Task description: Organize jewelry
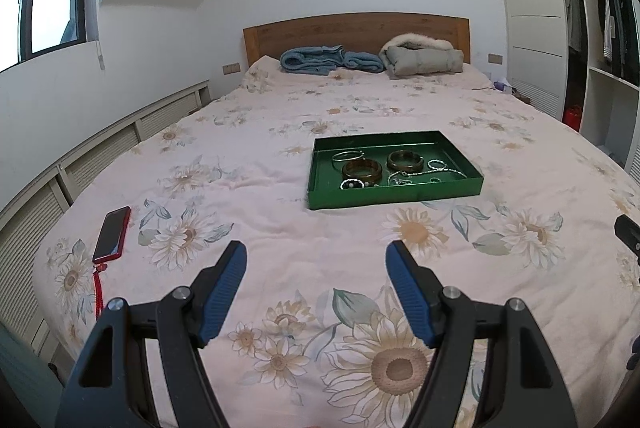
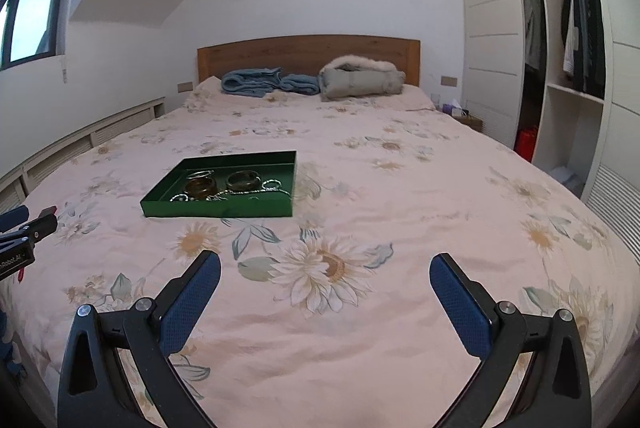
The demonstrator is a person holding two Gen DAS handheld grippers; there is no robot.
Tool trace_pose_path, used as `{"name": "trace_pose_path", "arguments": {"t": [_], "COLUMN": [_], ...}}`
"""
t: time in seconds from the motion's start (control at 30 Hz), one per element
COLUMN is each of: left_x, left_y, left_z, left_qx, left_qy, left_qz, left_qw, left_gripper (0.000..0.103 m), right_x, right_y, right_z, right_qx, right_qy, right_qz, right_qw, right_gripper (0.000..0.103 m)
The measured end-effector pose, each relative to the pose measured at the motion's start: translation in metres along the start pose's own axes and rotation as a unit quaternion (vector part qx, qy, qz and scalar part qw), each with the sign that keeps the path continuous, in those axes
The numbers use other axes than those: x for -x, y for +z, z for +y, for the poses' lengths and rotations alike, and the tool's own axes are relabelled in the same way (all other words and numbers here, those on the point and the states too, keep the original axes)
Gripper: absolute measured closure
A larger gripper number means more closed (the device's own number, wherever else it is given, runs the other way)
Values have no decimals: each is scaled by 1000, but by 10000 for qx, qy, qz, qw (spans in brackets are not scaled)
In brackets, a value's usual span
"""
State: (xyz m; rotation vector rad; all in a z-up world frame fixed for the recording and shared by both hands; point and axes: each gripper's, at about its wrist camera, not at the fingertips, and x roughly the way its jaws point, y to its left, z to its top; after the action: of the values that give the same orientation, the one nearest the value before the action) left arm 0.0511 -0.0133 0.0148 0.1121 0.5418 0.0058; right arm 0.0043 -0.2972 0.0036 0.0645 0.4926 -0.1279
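A green tray (image 1: 394,194) lies on the bed and holds jewelry: two brown bangles (image 1: 362,170), thin silver bangles (image 1: 347,156), a silver chain (image 1: 430,172) and a beaded piece (image 1: 354,184). My left gripper (image 1: 316,254) is open and empty, above the quilt, short of the tray's near wall. In the right wrist view the tray (image 2: 218,209) lies ahead to the left with the bangles (image 2: 202,186) in it. My right gripper (image 2: 325,266) is open and empty over the quilt, to the right of the tray. The left gripper's tip (image 2: 30,228) shows at the left edge.
A red-cased phone (image 1: 113,234) with a red cord lies on the quilt at the left. A blue blanket (image 1: 316,59) and a grey fur-trimmed coat (image 1: 422,57) lie by the wooden headboard. A wardrobe (image 2: 560,68) stands at the right, a slatted cover along the left wall.
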Motion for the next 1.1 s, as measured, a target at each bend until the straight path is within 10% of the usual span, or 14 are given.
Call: {"name": "trace_pose_path", "arguments": {"t": [1.1], "left_x": [1], "left_y": [2], "left_z": [-17], "left_qx": [-68], "left_qy": [-165], "left_qz": [70], "left_qw": [9998], "left_gripper": [32], "right_x": [1], "right_y": [5], "right_z": [39], "right_qx": [292], "right_qy": [307], "right_qz": [60], "right_qw": [9991], "right_gripper": [0]}}
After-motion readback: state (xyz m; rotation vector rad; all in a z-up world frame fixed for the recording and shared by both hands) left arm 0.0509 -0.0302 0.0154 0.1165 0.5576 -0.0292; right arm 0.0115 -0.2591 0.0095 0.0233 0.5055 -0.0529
